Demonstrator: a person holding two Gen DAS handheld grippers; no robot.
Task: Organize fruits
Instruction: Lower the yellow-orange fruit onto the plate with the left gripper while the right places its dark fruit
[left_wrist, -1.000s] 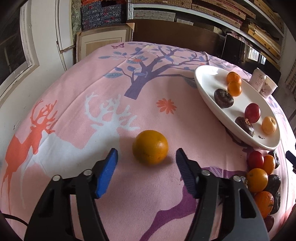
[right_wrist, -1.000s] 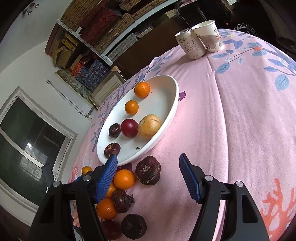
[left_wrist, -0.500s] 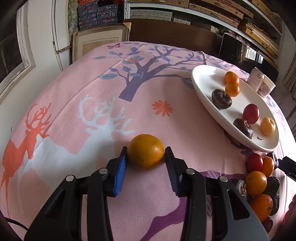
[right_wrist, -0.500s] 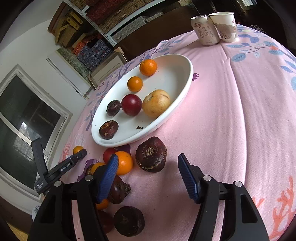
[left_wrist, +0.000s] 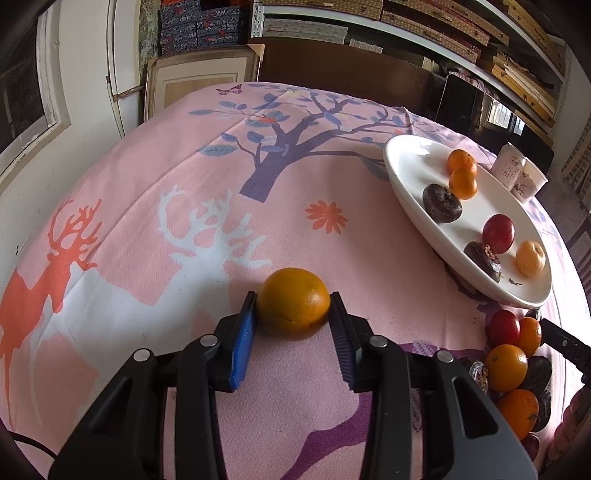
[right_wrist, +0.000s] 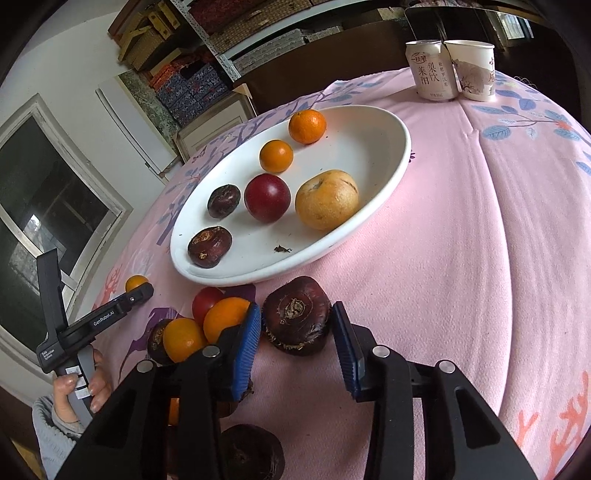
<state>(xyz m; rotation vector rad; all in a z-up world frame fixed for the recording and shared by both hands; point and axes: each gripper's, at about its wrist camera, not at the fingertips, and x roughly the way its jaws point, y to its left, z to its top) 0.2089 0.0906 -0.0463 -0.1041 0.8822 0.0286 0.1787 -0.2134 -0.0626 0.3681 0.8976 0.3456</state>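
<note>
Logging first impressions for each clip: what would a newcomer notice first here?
Probably the two grips: the left gripper has its jaws shut on a lone orange on the pink deer-print cloth. The right gripper has been closing around a dark, rough fruit just below the white plate.

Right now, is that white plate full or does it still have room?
Room left. The white plate holds six fruits along one side; much of its surface is bare, and more fruit lies on the cloth beside it.
</note>
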